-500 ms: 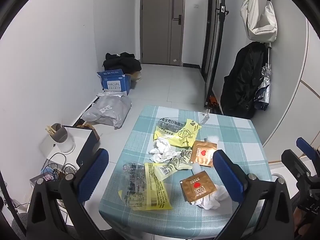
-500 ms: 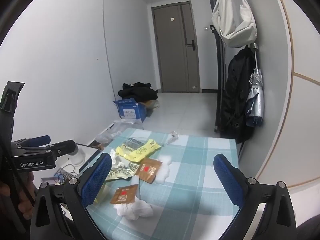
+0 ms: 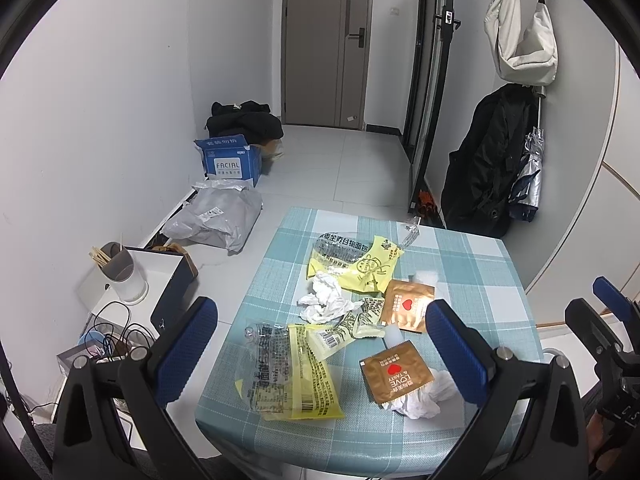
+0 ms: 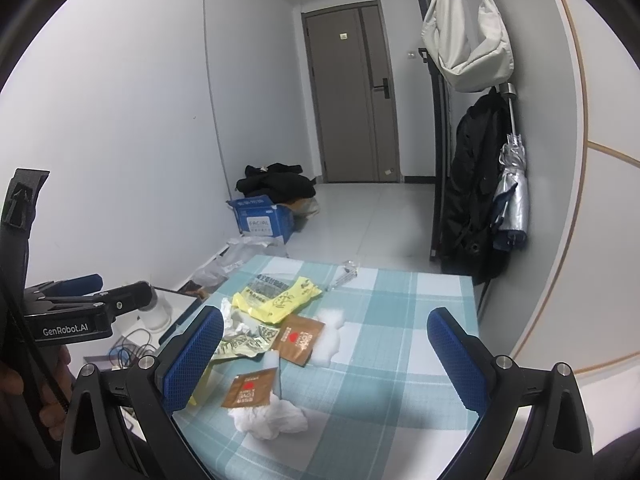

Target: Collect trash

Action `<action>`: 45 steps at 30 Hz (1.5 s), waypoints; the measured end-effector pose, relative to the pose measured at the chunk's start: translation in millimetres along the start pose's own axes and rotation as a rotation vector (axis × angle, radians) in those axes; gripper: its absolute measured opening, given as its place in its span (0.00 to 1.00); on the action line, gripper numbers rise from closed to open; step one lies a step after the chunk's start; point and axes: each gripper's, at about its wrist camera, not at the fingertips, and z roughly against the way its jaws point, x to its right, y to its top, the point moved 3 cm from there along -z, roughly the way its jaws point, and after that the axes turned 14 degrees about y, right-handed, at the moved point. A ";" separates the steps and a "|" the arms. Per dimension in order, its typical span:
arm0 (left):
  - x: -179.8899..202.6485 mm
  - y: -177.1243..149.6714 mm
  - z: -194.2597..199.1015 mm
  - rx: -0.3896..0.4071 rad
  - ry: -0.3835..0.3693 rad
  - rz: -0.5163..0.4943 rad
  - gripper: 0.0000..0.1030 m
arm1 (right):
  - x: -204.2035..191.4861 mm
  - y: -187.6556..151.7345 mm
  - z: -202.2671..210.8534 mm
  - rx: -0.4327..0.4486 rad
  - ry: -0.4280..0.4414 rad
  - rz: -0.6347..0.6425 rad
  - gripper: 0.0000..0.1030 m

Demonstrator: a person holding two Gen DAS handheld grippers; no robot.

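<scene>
Worktop: square, covered in a teal-and-white check cloth; carries all the trash listed below.

Left hand-held gripper: blue-padded jaws spread fully wide, nothing between them, hovering above the worktop's near edge and tilted down toward the litter.

Right hand-held gripper: jaws likewise spread to their widest and empty, held above the near edge toward the right side.

Trash, by position:
- Clear-and-yellow wrapper, flattened, at the near left corner.
- Brown sachet with a red heart, near the near edge, lying partly over a crumpled white tissue.
- Second brown sachet, also with a red heart, toward the centre.
- Yellow printed bag, toward the far edge, left of centre.
- Crumpled white tissue wad, just in front of the yellow printed bag and touching it.
- Torn pale wrapper with black print and a barcode, between the tissue wad and the near sachet.
- Small clear plastic scrap at the far edge.
- White tissue patch, beside the second brown sachet on its right.

Surroundings: blue carton and grey mailer bag on the floor left of the worktop; white bag and black coat hanging on the right wall.
</scene>
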 end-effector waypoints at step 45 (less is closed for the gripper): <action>-38.2 -67.5 -128.9 -0.589 -0.134 0.042 0.89 | 13.8 -9.2 -103.2 -0.232 0.171 -0.146 1.00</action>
